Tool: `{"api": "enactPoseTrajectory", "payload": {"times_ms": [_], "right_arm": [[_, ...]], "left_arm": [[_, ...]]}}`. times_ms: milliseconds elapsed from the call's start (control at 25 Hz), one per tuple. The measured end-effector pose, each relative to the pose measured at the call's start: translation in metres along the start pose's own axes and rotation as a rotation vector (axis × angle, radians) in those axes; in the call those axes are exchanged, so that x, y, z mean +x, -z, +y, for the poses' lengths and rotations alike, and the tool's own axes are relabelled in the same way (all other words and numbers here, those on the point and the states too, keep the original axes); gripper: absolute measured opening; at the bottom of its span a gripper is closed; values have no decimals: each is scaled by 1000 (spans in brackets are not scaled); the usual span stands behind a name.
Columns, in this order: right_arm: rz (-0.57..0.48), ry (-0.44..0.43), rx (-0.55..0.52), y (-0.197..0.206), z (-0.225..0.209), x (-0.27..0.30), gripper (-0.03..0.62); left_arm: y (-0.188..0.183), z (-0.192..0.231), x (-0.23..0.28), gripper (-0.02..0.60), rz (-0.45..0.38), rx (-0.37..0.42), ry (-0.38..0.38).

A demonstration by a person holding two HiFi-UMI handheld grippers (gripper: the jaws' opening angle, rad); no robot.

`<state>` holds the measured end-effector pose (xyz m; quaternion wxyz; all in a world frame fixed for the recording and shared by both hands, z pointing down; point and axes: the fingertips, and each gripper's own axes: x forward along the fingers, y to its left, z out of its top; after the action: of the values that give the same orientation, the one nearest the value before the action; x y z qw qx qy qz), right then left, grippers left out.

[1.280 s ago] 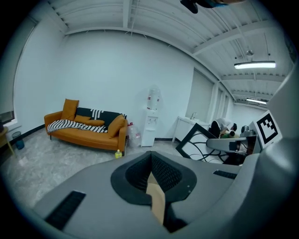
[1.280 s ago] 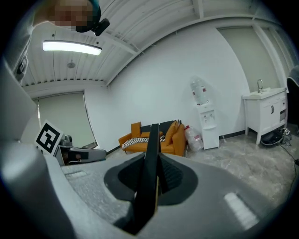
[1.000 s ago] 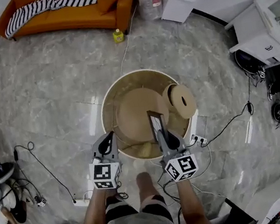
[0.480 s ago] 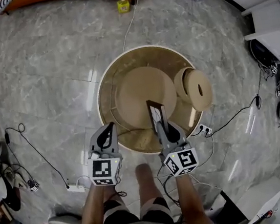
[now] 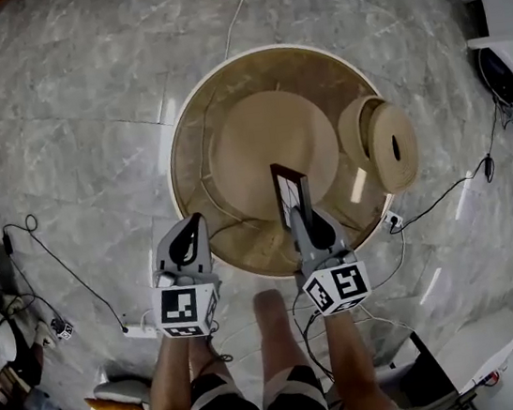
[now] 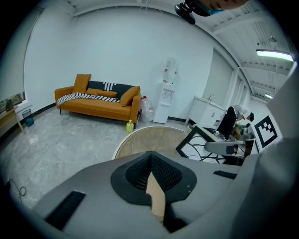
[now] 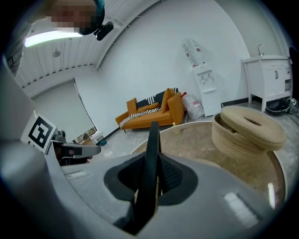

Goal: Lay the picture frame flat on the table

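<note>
Your picture frame (image 5: 291,193) has a thin dark border around a pale picture with dark curling lines. It stands upright on edge, not flat, clamped at its near side in your right gripper (image 5: 302,219), over the near right part of the round tan table (image 5: 257,142).

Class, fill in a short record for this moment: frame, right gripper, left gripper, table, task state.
frame: upright, over the near side of the table
right gripper: shut on the frame
left gripper: shut, nothing in it, by the table's near rim
table: round; a woven basket stands at its right side
task state: frame not yet laid flat
</note>
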<state>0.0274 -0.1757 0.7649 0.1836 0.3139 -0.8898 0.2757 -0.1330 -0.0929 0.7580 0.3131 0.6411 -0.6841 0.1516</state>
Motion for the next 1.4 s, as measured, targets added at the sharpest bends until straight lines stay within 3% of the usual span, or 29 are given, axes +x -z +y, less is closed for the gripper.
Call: {"api": "enactPoseTrajectory", "payload": {"times_ms": [400,1120,1400], "right_arm": [[30,-4,20,43,-21,25,57],[13,-7,90,59,-47,44,58],[24,33,135,71,-76,46,71]], "left_arm": [[39,-4,33,15,42,-12,24],[63,-5,66,15,74,-23,32],[72,-13,76,15,95,-26,41]]}}
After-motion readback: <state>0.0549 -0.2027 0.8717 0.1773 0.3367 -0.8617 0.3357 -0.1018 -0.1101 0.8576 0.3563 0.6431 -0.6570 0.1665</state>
